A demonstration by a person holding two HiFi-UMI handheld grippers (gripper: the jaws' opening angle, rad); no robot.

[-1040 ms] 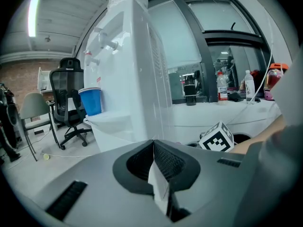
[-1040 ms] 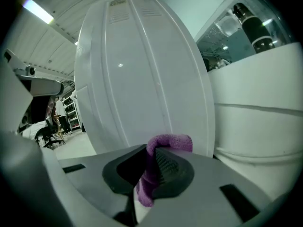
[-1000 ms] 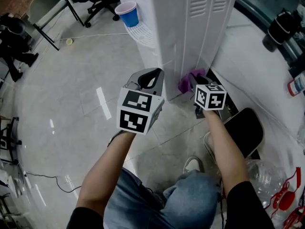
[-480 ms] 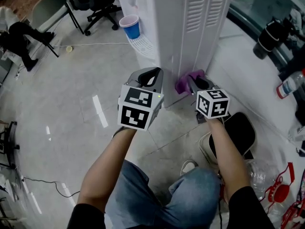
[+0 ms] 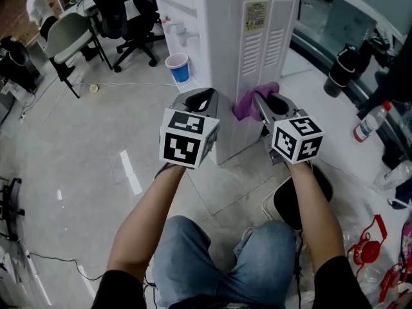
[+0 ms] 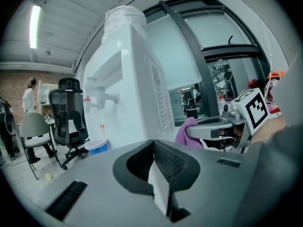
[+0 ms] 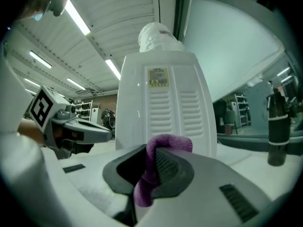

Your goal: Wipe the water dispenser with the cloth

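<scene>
We can read no words or numbers here — the yellow label (image 5: 255,16) high on the vented back panel of the water dispenser (image 5: 222,56) carries print too small to make out, and the cubes on the left gripper (image 5: 205,100) and right gripper (image 5: 262,103) show only black-and-white square patterns.

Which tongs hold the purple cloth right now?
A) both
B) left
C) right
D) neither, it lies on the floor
C: the right gripper view shows the purple cloth pinched in the right tongs, while the left tongs are shut with nothing between them.
</scene>
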